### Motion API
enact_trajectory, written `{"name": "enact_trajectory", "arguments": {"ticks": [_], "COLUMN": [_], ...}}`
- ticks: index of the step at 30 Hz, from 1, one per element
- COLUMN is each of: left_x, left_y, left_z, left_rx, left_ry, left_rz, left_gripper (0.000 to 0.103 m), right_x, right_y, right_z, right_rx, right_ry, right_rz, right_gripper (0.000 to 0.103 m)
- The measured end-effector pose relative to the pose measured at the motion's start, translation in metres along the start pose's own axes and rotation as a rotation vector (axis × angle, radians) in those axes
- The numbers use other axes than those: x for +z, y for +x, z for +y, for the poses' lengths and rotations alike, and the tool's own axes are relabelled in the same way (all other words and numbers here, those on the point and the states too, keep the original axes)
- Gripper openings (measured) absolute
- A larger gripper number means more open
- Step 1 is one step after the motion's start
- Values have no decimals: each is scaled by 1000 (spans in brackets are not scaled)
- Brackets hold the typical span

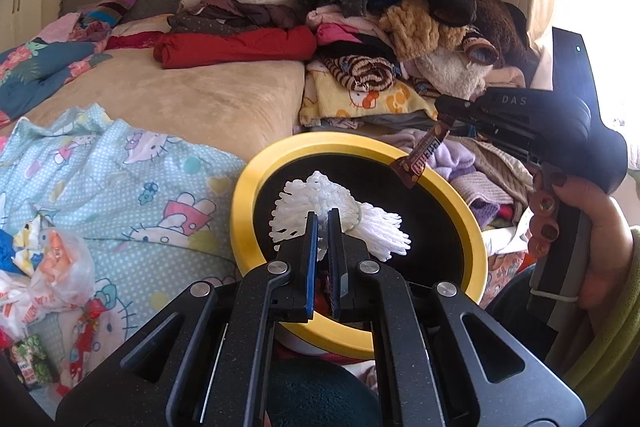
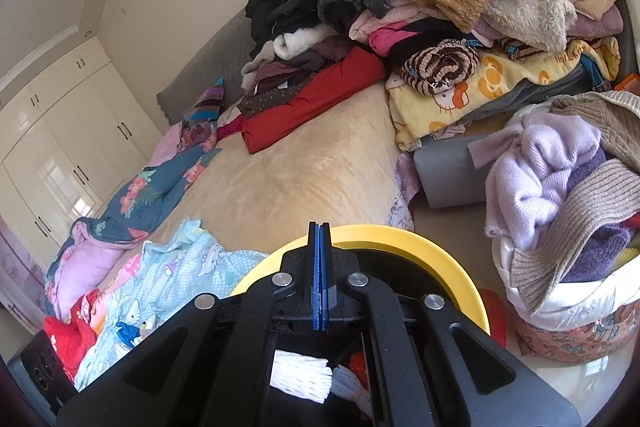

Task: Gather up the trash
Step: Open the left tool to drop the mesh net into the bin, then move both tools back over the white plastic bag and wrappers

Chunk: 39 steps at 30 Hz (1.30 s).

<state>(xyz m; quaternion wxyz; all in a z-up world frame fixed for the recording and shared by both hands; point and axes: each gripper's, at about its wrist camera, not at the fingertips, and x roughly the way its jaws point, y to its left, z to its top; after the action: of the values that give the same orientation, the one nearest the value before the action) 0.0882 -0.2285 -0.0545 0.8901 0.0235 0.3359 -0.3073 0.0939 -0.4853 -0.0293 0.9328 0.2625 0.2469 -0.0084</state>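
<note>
Yellow-rimmed bin [image 1: 244,211] under both claws, left claw [image 1: 323,217] gripping white foam netting [image 1: 316,197], right claw [image 1: 442,125] pinching brown wrapper [image 1: 422,157]

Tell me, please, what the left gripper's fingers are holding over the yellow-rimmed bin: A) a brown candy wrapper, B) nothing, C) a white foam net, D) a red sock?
C: the left gripper pinches the white foam net above the yellow-rimmed bin.

Right gripper [image 2: 319,259] with jaws together above yellow-rimmed bin [image 2: 452,263]; laundry basket [image 2: 576,331] at three o'clock.
</note>
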Motion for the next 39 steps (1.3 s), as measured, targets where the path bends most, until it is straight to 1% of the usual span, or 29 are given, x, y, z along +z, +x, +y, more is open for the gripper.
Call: {"name": "enact_trajectory", "arguments": {"ticks": [9, 14, 15, 16, 17, 18, 19, 21, 23, 24, 26, 31, 39], "left_x": [-7, -8, -8, -8, -8, -9, -9, -9, -9, -9, -8, -6, -4], "left_y": [13, 15, 15, 16, 16, 15, 13, 7, 1, -1, -6, -19, -39], "left_z": [-8, -6, -6, -2, 2, 8, 13, 23, 31, 33, 38, 51, 71], "left_rx": [-24, -22, -15, -7, -1, 15, 29, 23, 51, 64, 88, 112, 163], "left_ry": [22, 22, 17, 4, -15, -45, -73, -116, -143, -147, -163, -194, -233], "left_rz": [42, 47, 46, 48, 52, 49, 37, 7, -19, -26, -44, -75, -122], "left_gripper": [2, 3, 3, 15, 47, 65, 89, 90, 92, 92, 92, 92, 92], "right_x": [-1, -1, -1, -2, -2, -3, -4, -5, -6, -7, -10, -17, -30], "right_y": [9, 12, 13, 14, 16, 16, 15, 15, 17, 17, 20, 22, 22], "right_z": [-6, -10, -10, -11, -13, -14, -15, -15, -11, -9, -2, 16, 53], "right_rx": [-14, -7, -5, -6, -8, -12, -18, -17, -27, -28, -25, -15, 40], "right_ry": [11, 28, 31, 37, 47, 59, 75, 80, 59, 52, 31, -33, -129], "right_rz": [26, 36, 41, 48, 55, 57, 51, 49, 58, 59, 68, 81, 104], "right_gripper": [1, 1, 4, 8, 33, 59, 61, 63, 69, 71, 72, 74, 76]}}
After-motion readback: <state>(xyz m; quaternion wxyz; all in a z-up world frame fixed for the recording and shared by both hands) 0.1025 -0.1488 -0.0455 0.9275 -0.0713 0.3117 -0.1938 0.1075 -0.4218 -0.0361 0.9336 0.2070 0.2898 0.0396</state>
